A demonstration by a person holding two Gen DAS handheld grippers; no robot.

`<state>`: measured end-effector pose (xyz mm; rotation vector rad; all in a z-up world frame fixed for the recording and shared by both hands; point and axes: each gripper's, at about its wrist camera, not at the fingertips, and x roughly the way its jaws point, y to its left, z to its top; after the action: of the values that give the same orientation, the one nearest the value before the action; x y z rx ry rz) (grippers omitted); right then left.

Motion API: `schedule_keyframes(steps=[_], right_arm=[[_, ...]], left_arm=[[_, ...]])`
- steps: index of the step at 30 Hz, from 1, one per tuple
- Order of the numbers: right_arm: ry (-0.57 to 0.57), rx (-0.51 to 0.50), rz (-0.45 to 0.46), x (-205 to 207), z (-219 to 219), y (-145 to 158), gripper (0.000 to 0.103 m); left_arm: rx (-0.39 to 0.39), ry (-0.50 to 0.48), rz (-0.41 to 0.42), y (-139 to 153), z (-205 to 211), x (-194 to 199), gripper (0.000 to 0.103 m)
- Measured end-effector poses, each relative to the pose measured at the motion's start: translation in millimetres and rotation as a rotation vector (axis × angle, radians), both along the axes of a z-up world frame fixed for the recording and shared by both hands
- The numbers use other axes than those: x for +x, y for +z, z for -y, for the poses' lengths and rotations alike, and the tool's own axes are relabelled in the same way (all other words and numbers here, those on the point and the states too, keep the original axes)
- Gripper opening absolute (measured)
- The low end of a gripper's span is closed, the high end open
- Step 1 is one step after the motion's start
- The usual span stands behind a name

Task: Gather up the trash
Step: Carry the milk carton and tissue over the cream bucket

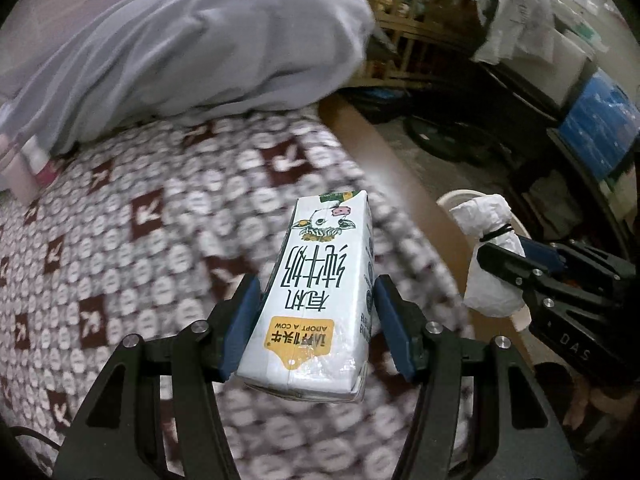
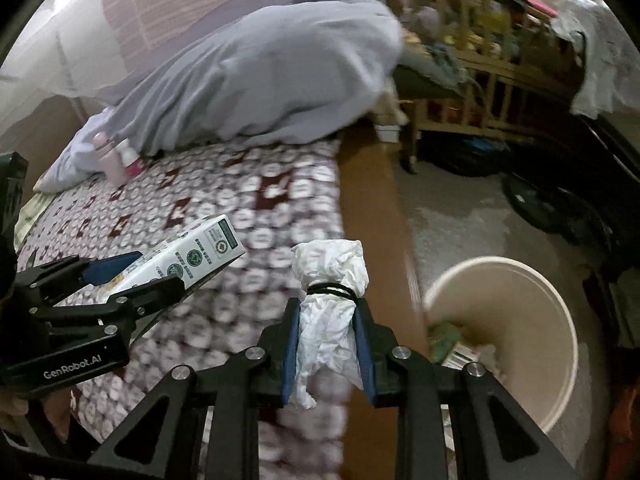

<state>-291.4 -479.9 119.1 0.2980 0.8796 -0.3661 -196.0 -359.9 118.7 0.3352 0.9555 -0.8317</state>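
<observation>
The left gripper (image 1: 316, 320) is clamped on a white milk carton (image 1: 320, 292), its blue pads pressed against the carton's two long sides, and the carton sticks out forward past the fingertips with its printed cow at the far end and a yellow label near the camera. It hangs above a bed covered by a patterned bedspread (image 1: 132, 240) of maroon squares and pale round motifs. The right gripper (image 2: 328, 340) is closed tightly on a crumpled wad of white tissue (image 2: 328, 312) bound around its upper part by a black band (image 2: 332, 290); the wad's top flares out above the pads. This bundle sits over the right edge of the bed, near a brown bed frame (image 2: 372, 208). To the right of it, on the floor, stands a cream-coloured bin (image 2: 532, 360) with some scraps lying inside. A rumpled grey blanket (image 2: 260, 76) is heaped at the far end of the bed, with a pink bottle (image 2: 108, 156) just beside its left end. Beyond the bed stands a wooden crib (image 2: 468, 80), and a white cloth (image 2: 592, 52) drapes over dark furniture at the right.
</observation>
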Motion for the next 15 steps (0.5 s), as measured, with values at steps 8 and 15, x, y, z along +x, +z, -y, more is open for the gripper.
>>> schedule_keyframes(steps=[8,15], right_arm=[[-0.099,0.003,-0.008,-40,44,-4,0.025],[-0.172,0.009,-0.03,-70,76,-14,0.025]], left_arm=[[0.01,-0.08,-0.011,-1,53,-26,0.057],[0.021,-0.135,-0.041,-7,94,-43,0.057]])
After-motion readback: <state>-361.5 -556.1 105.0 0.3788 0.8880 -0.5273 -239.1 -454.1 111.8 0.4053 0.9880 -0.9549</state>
